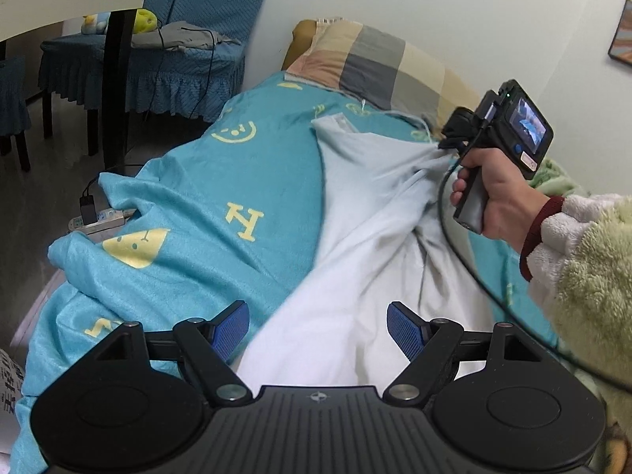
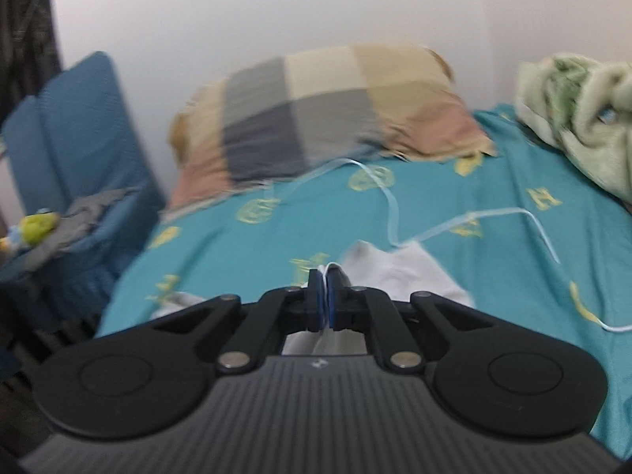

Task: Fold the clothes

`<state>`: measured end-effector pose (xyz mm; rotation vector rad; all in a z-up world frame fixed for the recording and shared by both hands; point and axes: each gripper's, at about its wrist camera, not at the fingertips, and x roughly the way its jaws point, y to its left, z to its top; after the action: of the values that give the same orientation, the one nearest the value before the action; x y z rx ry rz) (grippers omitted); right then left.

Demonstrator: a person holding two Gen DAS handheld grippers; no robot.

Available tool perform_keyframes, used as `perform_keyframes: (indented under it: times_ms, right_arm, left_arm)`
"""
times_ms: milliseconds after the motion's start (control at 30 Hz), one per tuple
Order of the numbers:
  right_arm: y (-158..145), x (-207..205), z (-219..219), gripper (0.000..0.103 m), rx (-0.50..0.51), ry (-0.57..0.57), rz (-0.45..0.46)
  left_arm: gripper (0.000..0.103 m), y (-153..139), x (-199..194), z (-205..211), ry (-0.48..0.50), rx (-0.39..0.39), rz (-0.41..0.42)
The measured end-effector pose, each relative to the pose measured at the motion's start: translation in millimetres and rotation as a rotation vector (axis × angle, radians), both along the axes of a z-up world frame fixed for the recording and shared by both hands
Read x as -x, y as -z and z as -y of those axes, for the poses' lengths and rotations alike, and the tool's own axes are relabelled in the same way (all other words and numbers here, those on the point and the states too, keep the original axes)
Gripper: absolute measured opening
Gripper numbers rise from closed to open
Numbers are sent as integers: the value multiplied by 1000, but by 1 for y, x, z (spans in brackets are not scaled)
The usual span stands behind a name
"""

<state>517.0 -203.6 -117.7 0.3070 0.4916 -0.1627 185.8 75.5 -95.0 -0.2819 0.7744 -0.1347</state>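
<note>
White garment (image 1: 355, 237) lies spread across the teal bedsheet (image 1: 245, 166), running from near the pillow (image 1: 375, 59) down toward the left gripper (image 1: 318, 330). Cloth looks thin, soft and light; it ridges into long creases where pulled, so it should drape and sag rather than hold a shape. Likely to slide easily over the smooth sheet. Thin white ribbon or drawstring (image 2: 379, 193) trails loose from its far edge over the sheet; could snag or drag during a fold.

Right gripper (image 2: 326, 300): jaws fully closed, pinching a thin fold of the white fabric at the garment's far edge. In the left wrist view the cloth is drawn taut toward that pinch, with the person's hand (image 1: 493, 197) on the handle and a fleecy sleeve (image 1: 584, 260) behind.

Left gripper: jaws wide apart, nothing between the pads; it hangs over the near end of the garment, blue pads either side of the cloth's edge, not touching as far as I can tell.

Judgement: best hold is edges or corners, one per gripper, keeping tension between them so the cloth stays flat.

Surroundings: green fleece blanket (image 2: 580, 118) at the far right of the bed, blue-covered chair (image 1: 158, 59) beside it
</note>
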Motion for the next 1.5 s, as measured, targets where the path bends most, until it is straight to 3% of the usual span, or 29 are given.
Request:
perform_keyframes:
  times_ms: [167,300,333,367,433,500,833,1067,1167,1300,1400,1500]
  right_arm:
    - [32,-4,12,8,-54,-19,-54]
    - [27,9,14,13,-93,-28,-58]
    - [21,15,14,21,-108,-39,-49]
    - [15,23,14,42,-112,-50,-34]
    - [1,42,11,68,-96,-75,0]
    - [-13,65,8,75,-81,-106,21]
    - [-62,234,9,75,-84,-212,-10]
    - [-81,369,6,75,-103,-240,-80]
    - [-86,421,9,75,-144,-230,-97]
    - [-76,465,15,75,-171,-253,-58]
    - [-66,481,21,75,-155,-258,-40]
    - [-55,483,30,75,-187,-249,-48]
  left_arm:
    - [79,6,-5,6,14,-28,-8]
    - [79,7,-8,9,23,-57,-1]
    - [79,7,-8,9,23,-63,5]
    - [79,6,-7,8,21,-61,8]
    - [79,3,-6,5,21,-41,15]
    - [79,-1,-3,3,25,-51,31]
    - [79,-33,22,-4,43,-69,114]
    - [79,-44,53,-12,115,65,89]
    - [79,-52,70,-7,133,44,109]
    - [81,-59,86,-4,153,9,105]
    - [81,-61,90,-20,136,38,39]
    - [81,-65,86,-37,121,-10,-39]
